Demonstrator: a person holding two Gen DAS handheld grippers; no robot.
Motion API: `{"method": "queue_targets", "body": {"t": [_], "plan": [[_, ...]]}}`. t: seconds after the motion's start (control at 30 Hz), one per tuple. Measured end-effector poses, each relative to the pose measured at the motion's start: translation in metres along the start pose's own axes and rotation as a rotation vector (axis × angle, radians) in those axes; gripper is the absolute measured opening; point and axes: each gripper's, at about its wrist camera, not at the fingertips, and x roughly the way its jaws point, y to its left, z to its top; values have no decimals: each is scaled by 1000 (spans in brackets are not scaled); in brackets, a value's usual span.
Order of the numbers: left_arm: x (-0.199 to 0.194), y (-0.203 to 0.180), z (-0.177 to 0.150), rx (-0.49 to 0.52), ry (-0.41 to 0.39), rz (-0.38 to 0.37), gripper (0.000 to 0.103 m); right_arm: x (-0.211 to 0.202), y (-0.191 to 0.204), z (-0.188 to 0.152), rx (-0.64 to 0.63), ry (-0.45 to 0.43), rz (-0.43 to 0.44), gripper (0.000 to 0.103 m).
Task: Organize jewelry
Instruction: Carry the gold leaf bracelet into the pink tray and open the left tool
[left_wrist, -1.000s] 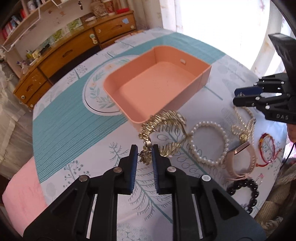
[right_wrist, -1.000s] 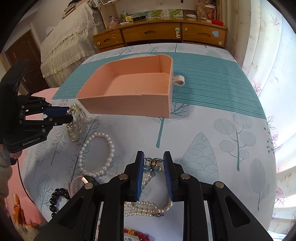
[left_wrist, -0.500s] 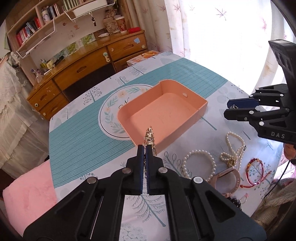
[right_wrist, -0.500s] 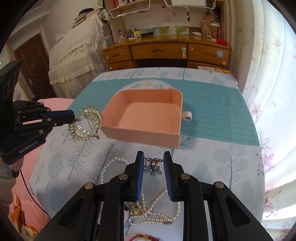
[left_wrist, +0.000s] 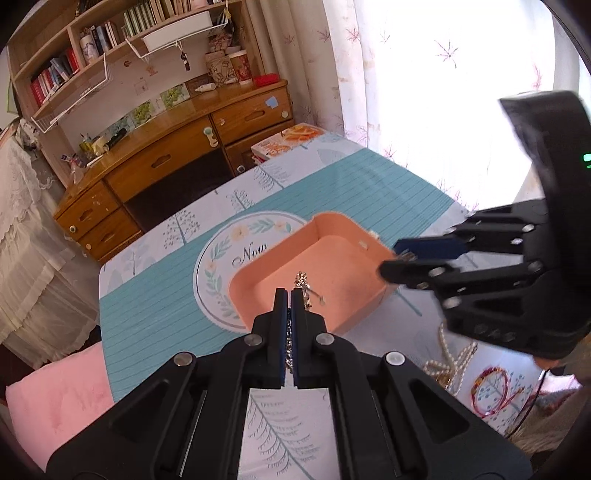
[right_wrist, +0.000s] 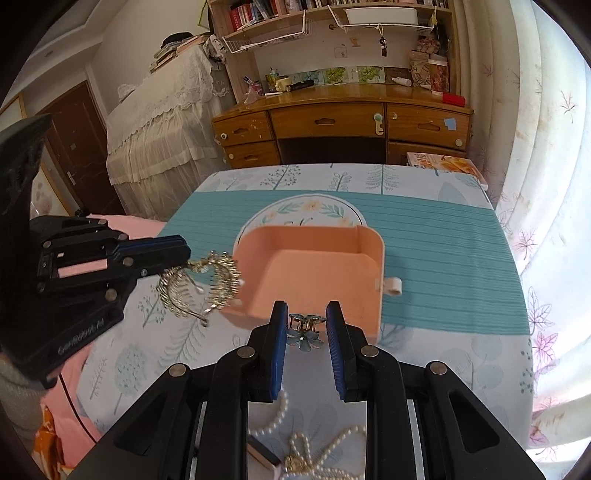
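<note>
A pink tray (left_wrist: 369, 299) (right_wrist: 310, 240) stands in the middle of the table. My left gripper (left_wrist: 290, 295) is shut on a gold crown-shaped hair comb (left_wrist: 303, 291), held in the air over the tray's near-left edge; in the right wrist view the gold comb (right_wrist: 199, 284) hangs from that gripper (right_wrist: 184, 254) just left of the tray. My right gripper (right_wrist: 306, 328) is shut on a blue flower hair clip (right_wrist: 305, 332), lifted above the tray's near wall; it also shows in the left wrist view (left_wrist: 395, 258) over the tray's right corner.
A pearl necklace (right_wrist: 314, 454) (left_wrist: 450, 354) and a red string bracelet (left_wrist: 495, 391) lie on the tablecloth near me. A wooden desk (right_wrist: 343, 122) stands beyond the table. A pink cushion (left_wrist: 55, 398) lies at the left edge.
Both grippers rose and moved toward the tray. The left one closed on the gold comb and lifted it off the table; the right carried the flower clip up with it.
</note>
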Motion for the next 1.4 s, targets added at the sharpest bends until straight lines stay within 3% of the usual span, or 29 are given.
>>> {"method": "queue_targets", "body": {"t": [0.13, 0.27, 0.43, 0.57, 1.03, 1.4], "plan": [[11, 2, 19, -40, -1, -10, 0, 24, -8, 22, 58, 29, 24, 21], [43, 9, 27, -107, 52, 9, 0, 60, -19, 36, 125, 105, 21, 21], [69, 24, 18, -206, 110, 8, 0, 85, -33, 36, 174, 153, 0, 37], [71, 26, 14, -208, 116, 3, 1, 86, -38, 31, 175, 139, -5, 37], [36, 24, -17, -300, 107, -4, 1, 20, -26, 5, 159, 37, -15, 37], [-36, -1, -43, -417, -21, 108, 1, -44, -10, -28, 126, -37, -8, 37]]}}
